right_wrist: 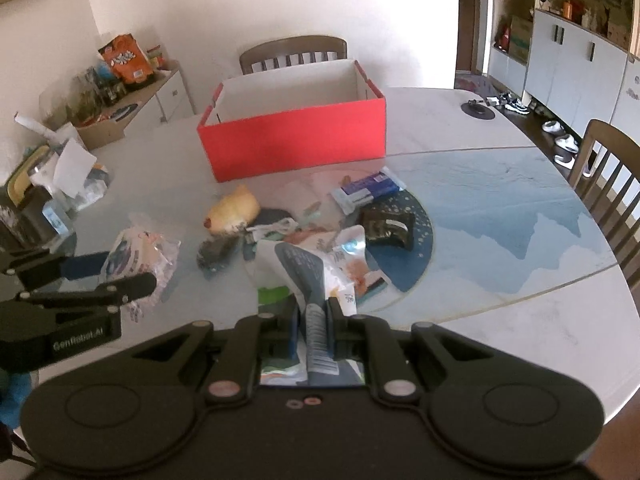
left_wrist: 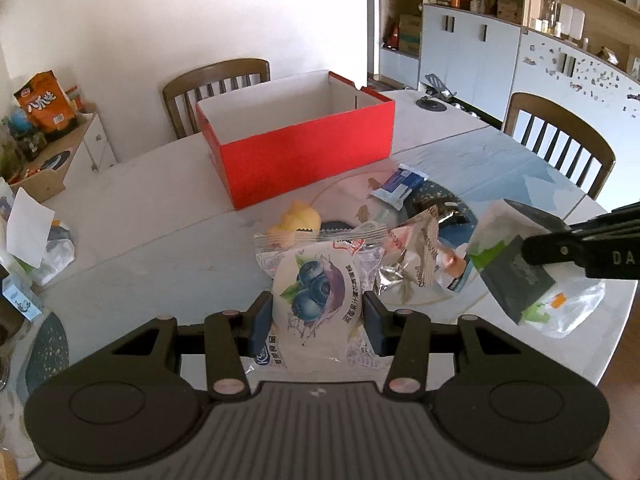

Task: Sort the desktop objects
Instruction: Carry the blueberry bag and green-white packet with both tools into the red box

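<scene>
Crinkly plastic: my left gripper (left_wrist: pixel 318 316) clamps the blueberry snack packet (left_wrist: pixel 316 296), lifted over the desk's near edge.
Grey-green pouch (right_wrist: pixel 304 276): pinched flat in my closed right gripper (right_wrist: pixel 314 318).
Red cardboard box (left_wrist: pixel 296 152): open-topped, towards the desk's far edge.
Between: loose foil wrappers (left_wrist: pixel 412 256), a yellow bun (right_wrist: pixel 232 212).

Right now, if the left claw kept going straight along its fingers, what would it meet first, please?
Probably the heap of snack wrappers on the table just ahead of the blueberry packet that the left claw holds; the red box lies farther on. Depth is uncertain.
</scene>
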Tool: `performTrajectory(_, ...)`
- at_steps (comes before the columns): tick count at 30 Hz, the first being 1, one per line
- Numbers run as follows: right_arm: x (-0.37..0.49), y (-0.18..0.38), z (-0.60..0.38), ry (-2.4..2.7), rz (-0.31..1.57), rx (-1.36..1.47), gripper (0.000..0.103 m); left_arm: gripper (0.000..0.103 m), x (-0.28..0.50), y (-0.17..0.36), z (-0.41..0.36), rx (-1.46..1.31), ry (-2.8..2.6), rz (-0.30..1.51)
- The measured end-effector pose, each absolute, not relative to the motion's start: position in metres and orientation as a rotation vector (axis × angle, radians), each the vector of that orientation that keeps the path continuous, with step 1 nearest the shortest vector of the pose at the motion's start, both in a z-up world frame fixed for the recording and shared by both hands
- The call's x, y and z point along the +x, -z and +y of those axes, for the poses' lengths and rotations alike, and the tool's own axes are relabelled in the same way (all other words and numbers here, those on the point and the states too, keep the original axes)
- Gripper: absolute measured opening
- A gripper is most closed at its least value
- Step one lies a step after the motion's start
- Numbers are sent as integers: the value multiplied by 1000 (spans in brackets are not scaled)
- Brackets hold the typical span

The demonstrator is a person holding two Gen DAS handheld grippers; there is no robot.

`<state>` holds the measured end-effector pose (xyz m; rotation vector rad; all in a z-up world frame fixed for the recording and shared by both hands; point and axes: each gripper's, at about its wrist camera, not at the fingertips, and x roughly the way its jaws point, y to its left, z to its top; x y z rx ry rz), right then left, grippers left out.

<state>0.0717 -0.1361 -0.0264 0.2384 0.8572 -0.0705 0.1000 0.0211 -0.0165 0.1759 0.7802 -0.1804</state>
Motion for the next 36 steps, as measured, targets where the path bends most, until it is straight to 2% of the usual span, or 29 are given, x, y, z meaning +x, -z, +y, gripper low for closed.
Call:
performTrajectory(15, 106, -3, -136, 40, 823, 251, 12, 46, 129, -11, 25, 142, 179, 784)
performTrajectory(36, 228, -24, -214, -85, 837, 268, 12, 46, 240, -36, -11, 109, 57, 801)
